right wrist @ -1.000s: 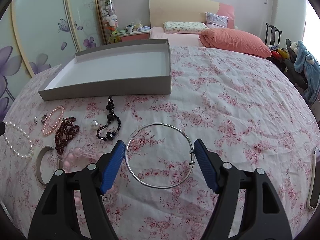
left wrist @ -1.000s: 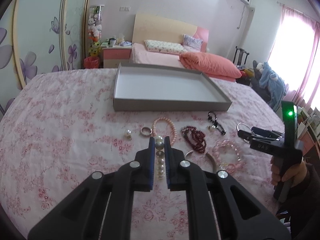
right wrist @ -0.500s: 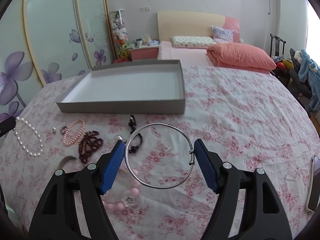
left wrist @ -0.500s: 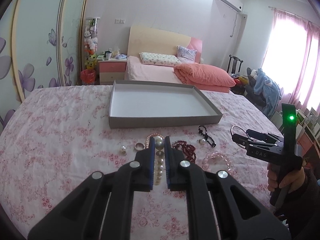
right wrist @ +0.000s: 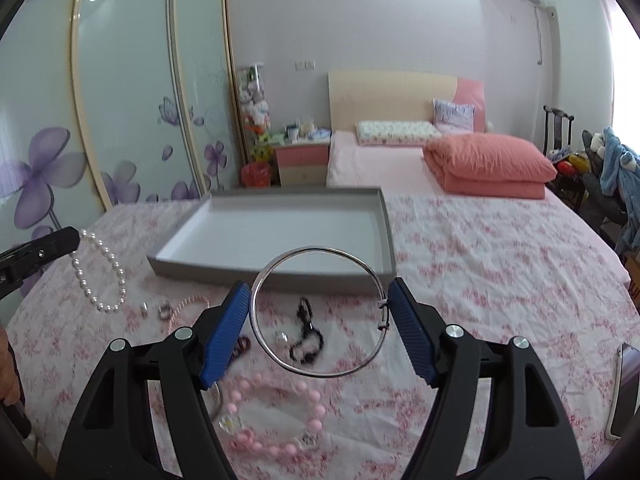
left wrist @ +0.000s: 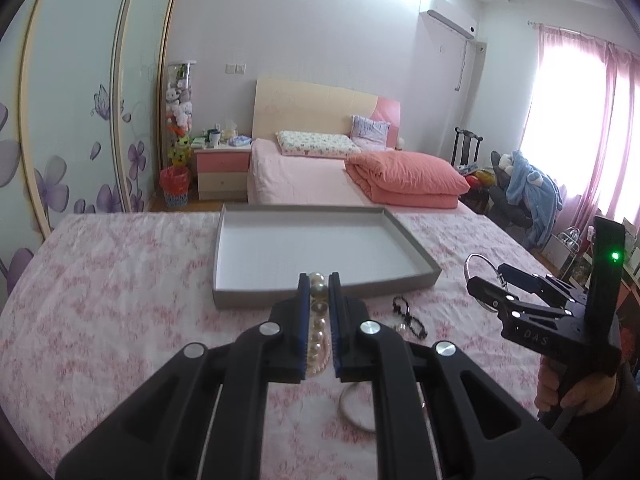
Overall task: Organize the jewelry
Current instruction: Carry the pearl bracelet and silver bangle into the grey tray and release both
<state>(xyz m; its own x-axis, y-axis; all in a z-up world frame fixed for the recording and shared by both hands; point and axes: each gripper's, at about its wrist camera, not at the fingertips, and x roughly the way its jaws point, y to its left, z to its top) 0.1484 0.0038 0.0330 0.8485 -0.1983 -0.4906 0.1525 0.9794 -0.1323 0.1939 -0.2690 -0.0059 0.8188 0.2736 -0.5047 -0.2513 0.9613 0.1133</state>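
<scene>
My left gripper (left wrist: 319, 280) is shut on a white pearl bracelet (left wrist: 318, 308). In the right wrist view that bracelet (right wrist: 100, 276) hangs clear of the floral bedspread from the left gripper (right wrist: 60, 242). My right gripper (right wrist: 318, 286) holds a thin silver bangle (right wrist: 320, 249) across its width, with the blue pads (right wrist: 224, 332) pressed on both sides. From the left wrist view, the right gripper (left wrist: 486, 284) and the bangle (left wrist: 470, 264) are in the air at the right. A shallow grey tray (right wrist: 200, 272) with a white floor lies just beyond both grippers, with nothing in it.
On the bedspread below lie a black bead bracelet (right wrist: 306, 340), a pink bead bracelet (right wrist: 276, 420), a pink pearl bracelet (right wrist: 192, 304), dark red beads (right wrist: 240, 346), small rings (right wrist: 164, 312) and a silver cuff (left wrist: 352, 408). A phone (right wrist: 624, 392) lies far right.
Both grippers have risen with their jewelry still gripped. The pearl bracelet now hangs in the air, and the loose pieces on the bedspread sit lower in both views.
</scene>
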